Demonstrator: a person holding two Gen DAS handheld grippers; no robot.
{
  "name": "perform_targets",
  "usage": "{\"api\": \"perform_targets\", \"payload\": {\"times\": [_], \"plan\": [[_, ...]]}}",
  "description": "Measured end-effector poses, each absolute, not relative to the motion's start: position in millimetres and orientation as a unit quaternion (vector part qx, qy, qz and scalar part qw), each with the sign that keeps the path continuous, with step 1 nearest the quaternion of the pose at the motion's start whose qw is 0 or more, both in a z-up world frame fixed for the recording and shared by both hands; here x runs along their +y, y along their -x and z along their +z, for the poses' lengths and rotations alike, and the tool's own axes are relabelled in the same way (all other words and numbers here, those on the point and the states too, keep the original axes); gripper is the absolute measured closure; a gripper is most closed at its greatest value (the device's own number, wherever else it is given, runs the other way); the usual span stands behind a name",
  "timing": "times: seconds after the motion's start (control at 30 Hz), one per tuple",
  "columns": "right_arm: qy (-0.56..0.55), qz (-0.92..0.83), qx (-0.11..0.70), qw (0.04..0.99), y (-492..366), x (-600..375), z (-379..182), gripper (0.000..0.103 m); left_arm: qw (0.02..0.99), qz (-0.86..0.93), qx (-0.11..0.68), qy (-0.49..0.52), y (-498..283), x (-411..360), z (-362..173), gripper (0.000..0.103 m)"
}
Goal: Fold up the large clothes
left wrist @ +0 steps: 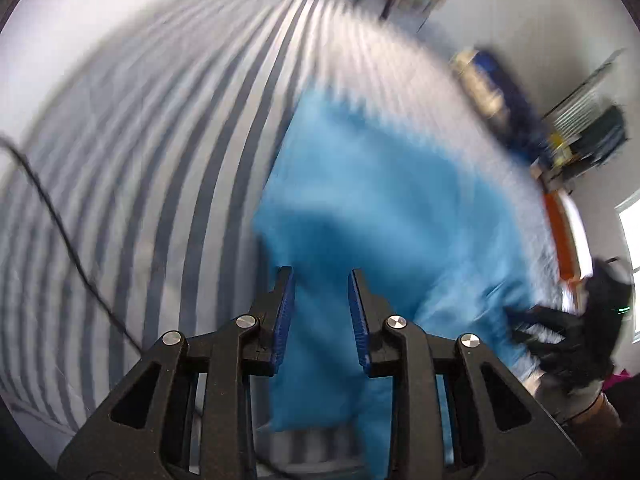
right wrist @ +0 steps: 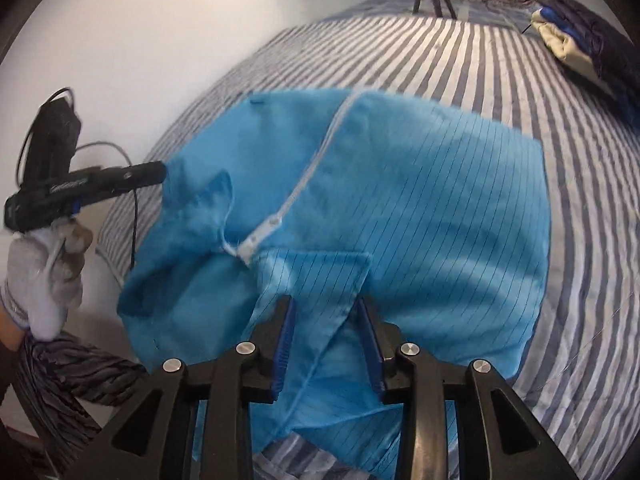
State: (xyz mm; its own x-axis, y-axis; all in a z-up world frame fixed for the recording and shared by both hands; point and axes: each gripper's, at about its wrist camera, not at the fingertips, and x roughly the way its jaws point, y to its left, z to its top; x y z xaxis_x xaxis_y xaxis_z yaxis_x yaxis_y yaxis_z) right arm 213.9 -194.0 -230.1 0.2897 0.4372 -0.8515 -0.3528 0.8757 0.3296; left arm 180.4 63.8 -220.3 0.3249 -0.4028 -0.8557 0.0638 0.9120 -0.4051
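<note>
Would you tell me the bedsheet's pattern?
Grey-blue and white stripes on the bedsheet, clearest in the right wrist view.

The blue garment (right wrist: 420, 208) is thin, matt woven cloth with fine dark pinstripes and a white plastic zip (right wrist: 296, 192). The striped bedsheet (right wrist: 460, 60) under it is soft, slightly crinkled cotton. Each claw, left (left wrist: 321, 320) and right (right wrist: 327, 346), is matt black plastic with ribbed blue pads and shiny metal pins.

blue garment (right wrist: 400, 200) on striped bed (right wrist: 520, 60) | right claw (right wrist: 326, 340) parted above it
</note>
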Motion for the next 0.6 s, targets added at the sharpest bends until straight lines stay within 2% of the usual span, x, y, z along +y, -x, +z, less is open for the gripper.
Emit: {"api": "perform_targets", "payload": {"times": [0.1,0.17,0.2,0.23,0.27,0.33,0.53,0.57,0.6], "plan": [[-0.079,0.242,0.521,0.815,-213.3,-219.5,-209.4,0.069,0.796,-0.153,0.561,0.171,-177.7,72.3,-228.8,0.077],[-0.117,0.223,0.498,0.83,-215.8,-248.3,-192.6,0.063,0.8,-0.166,0.542,0.196,-178.9,80.1,-221.2,0.077],[-0.131,0.208,0.489,0.837,-217.4,-261.8,-186.8,0.053,0.805,-0.166,0.532,0.204,-181.6,85.5,-215.1,0.076],[-0.147,0.19,0.479,0.844,-218.7,-277.0,-182.0,0.043,0.809,-0.163,0.526,0.209,-184.2,90.0,-211.0,0.066],[-0.159,0.177,0.473,0.848,-219.9,-287.6,-180.0,0.042,0.811,-0.158,0.519,0.219,-187.9,95.7,-206.3,0.053],[-0.189,0.162,0.478,0.843,-224.4,-307.0,-184.8,0.042,0.811,-0.154,0.508,0.244,-195.0,105.4,-203.3,0.049],[-0.225,0.155,0.525,0.806,-229.1,-318.7,-224.8,0.042,0.786,-0.152,0.527,0.285,-228.5,118.8,-219.0,0.048],[-0.228,0.157,0.531,0.801,-228.4,-318.2,-230.1,0.044,0.778,-0.154,0.532,0.295,-232.9,121.1,-223.7,0.052],[-0.233,0.16,0.538,0.794,-227.8,-315.8,-236.5,0.053,0.775,-0.157,0.534,0.299,-231.2,119.5,-223.4,0.058]]}}
